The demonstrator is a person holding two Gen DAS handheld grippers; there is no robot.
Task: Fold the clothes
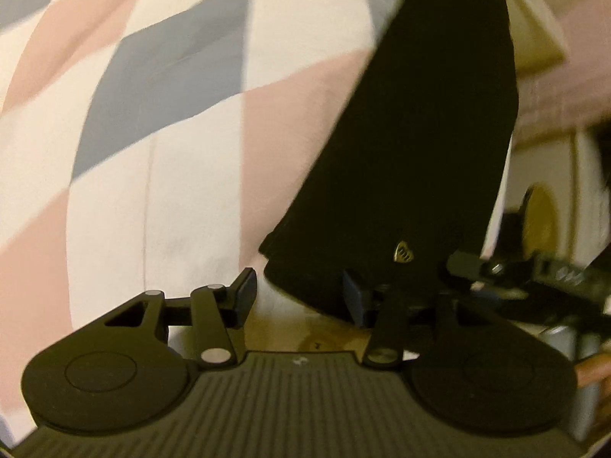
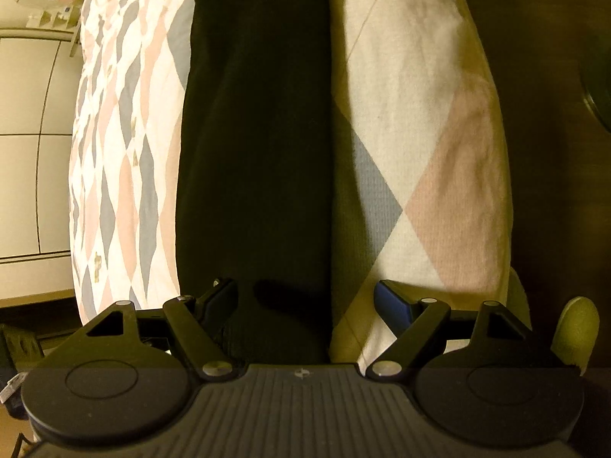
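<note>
Ribbed black housing fills the bottom of both views, and from it each tool's two fingers reach forward. On the left tool (image 1: 299, 297) the fingers stand apart, with the hem of a black garment (image 1: 420, 133) hanging down against the right-hand finger; whether the cloth is only brushing it or partly caught I cannot tell, but the gap between the fingers is plainly not pinched shut. The right tool (image 2: 305, 303) also has its fingers spread wide, straddling the near end of the same dark cloth without clamping it.

The garment is stretched long and narrow across the bed (image 2: 420, 152), lying over a quilt of pink, grey and white diamonds. That lengthwise layout, with a tool near each end, looks like preparation for bringing one end over to the other; I judge neither end is properly held.

Only the left view shows a small gold shield-shaped logo (image 1: 404, 255) near the hem, and the other handheld device (image 1: 534, 274) close at the right edge. Only the right view shows the cloth's full straight run up the bed, plus pale cabinet doors (image 2: 34, 152) beside it. The left picture is motion-blurred.
</note>
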